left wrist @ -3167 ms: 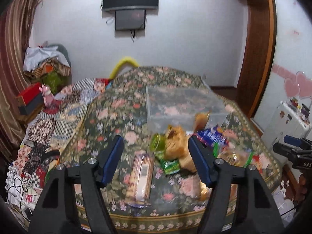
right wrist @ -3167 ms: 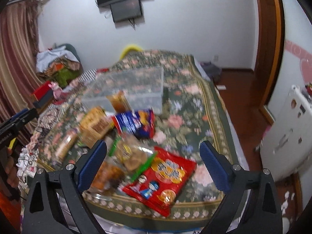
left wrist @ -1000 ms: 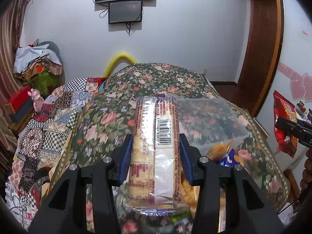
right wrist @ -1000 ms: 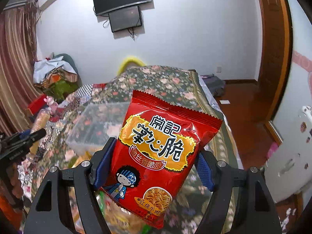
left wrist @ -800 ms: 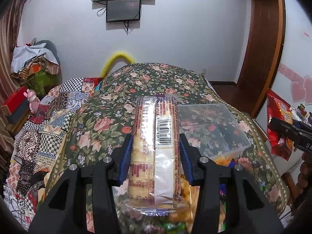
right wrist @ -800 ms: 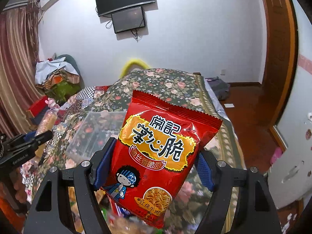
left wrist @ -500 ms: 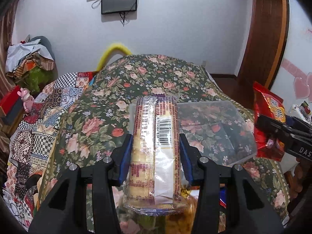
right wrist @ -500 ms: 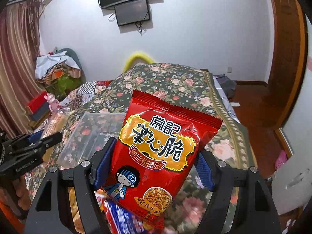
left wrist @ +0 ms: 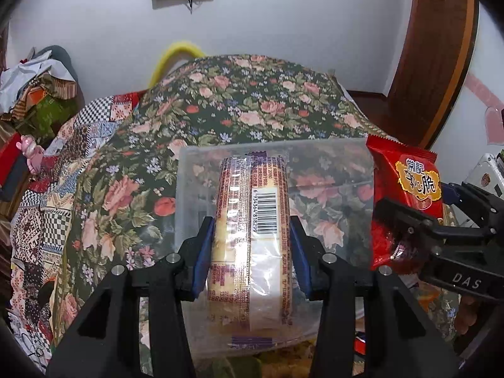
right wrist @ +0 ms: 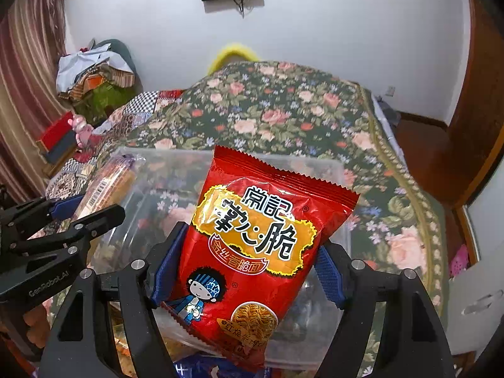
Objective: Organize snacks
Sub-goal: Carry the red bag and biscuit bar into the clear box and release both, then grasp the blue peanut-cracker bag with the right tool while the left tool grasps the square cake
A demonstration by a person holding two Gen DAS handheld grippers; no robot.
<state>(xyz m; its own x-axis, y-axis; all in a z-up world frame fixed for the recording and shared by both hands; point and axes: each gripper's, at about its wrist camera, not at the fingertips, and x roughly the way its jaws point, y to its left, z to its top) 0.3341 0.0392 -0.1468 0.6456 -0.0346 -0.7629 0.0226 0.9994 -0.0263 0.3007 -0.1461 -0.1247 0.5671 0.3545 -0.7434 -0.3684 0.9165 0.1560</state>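
Observation:
My left gripper (left wrist: 250,252) is shut on a long clear-wrapped biscuit pack (left wrist: 252,236) and holds it over the left half of a clear plastic bin (left wrist: 330,163) on the floral bed. My right gripper (right wrist: 244,271) is shut on a red noodle-snack bag (right wrist: 255,245) and holds it over the bin (right wrist: 163,195), toward its right side. The red bag also shows in the left wrist view (left wrist: 406,195), and the biscuit pack in the right wrist view (right wrist: 110,182). The bin looks empty.
The floral bedspread (left wrist: 252,100) stretches behind the bin. More snack packets lie at the near edge below the grippers (right wrist: 201,365). A patchwork cloth (left wrist: 41,214) and piled clothes (left wrist: 34,88) are at the left. A wooden door frame (left wrist: 441,47) stands right.
Both grippers picked up their snacks from the pile, lifted them and moved forward; both packs now hang over the clear bin.

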